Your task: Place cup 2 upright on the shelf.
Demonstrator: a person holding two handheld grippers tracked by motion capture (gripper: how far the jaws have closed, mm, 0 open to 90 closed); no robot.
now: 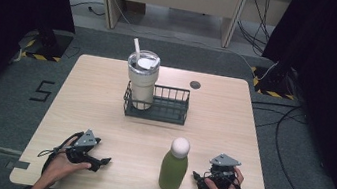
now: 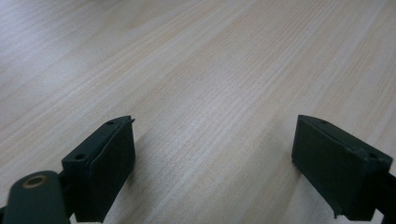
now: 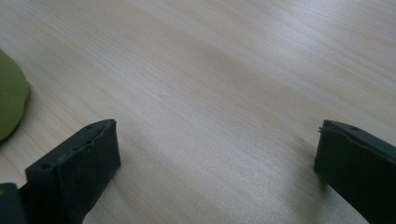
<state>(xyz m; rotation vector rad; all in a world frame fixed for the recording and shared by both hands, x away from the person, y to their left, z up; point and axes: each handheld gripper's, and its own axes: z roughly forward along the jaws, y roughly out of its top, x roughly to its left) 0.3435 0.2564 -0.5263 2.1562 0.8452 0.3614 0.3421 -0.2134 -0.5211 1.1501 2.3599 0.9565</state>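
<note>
Near table edge: right gripper (image 1: pixel 198 179) spread beside green bottle (image 1: pixel 174 168) | left gripper (image 1: pixel 98 163) spread, empty | advice: grip the bottle's body squarely.

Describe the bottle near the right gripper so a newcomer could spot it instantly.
On the wooden table, look at the near edge, in front of the black wire basket. The green bottle stands upright there, apart from the right gripper; its round white cap sets it apart from the cream tumbler.

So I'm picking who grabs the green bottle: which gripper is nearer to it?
Right. The right gripper rests on the table just beside the green bottle, on its right. The left gripper lies farther off on the bottle's left, with bare table between.
</note>
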